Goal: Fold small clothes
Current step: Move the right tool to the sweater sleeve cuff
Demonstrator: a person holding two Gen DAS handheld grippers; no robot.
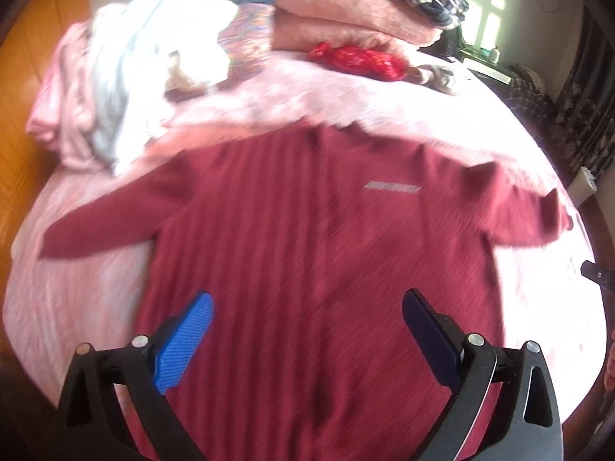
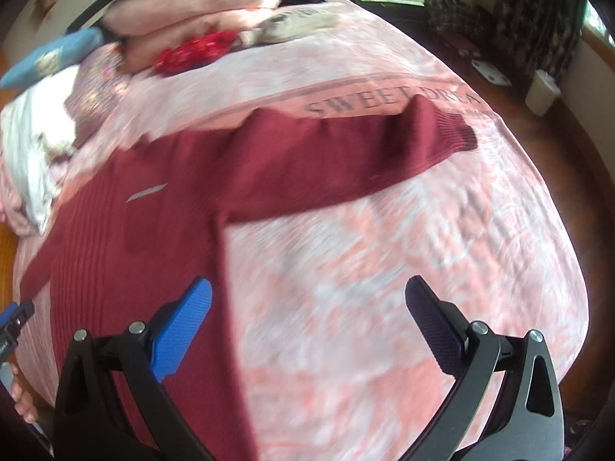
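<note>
Your left gripper (image 1: 307,307): jaws wide apart, empty, above the dark red ribbed knit sweater (image 1: 307,230). Sweater: flat on the pink patterned bedspread (image 2: 384,269), sleeves spread, small grey chest label, unreadable. Bedspread print: "SWEET DREA", cut off. Your right gripper (image 2: 307,296): jaws wide, empty, over the sweater's side edge.

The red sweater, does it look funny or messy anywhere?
Not really. The red sweater lies flat on the pink bedspread, both sleeves out. Only the pile of loose clothes beside it looks messy. Both grippers hover open, holding nothing.
</note>
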